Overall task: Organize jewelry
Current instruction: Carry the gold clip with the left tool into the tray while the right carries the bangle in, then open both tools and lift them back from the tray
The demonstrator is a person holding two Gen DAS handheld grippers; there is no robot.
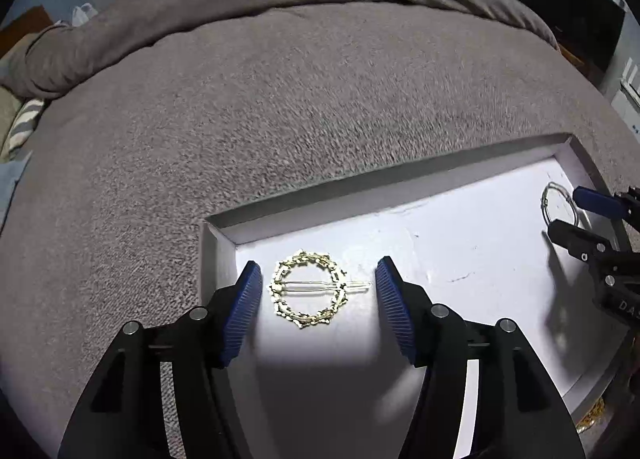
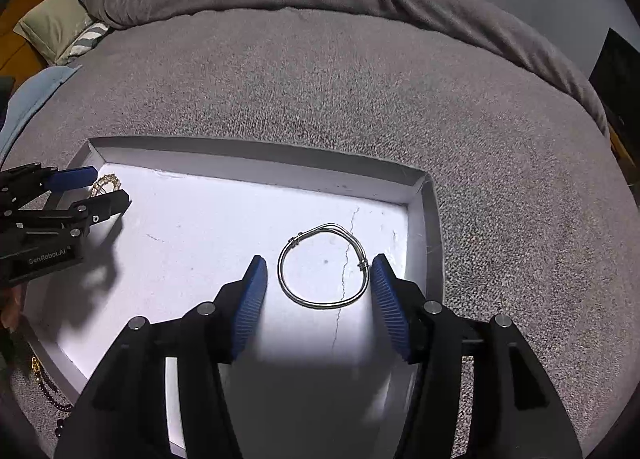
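A shallow white tray (image 1: pixel 420 175) lies on a grey blanket; it also shows in the right wrist view (image 2: pixel 256 163). A gold ring-shaped hair clip (image 1: pixel 309 289) lies flat in the tray's left corner, between the fingers of my open left gripper (image 1: pixel 318 289). A silver wire bangle (image 2: pixel 323 265) lies flat near the tray's right wall, between the fingers of my open right gripper (image 2: pixel 318 283); its right side is close to the right pad. Each gripper shows at the edge of the other view, the right one (image 1: pixel 568 211) and the left one (image 2: pixel 108 189).
The grey blanket (image 1: pixel 280 99) covers the bed around the tray, with a raised fold at the back. Gold and dark bead jewelry (image 2: pixel 44 383) lies on the blanket by the tray's near left corner. Pillows (image 2: pixel 60 27) sit at the far left.
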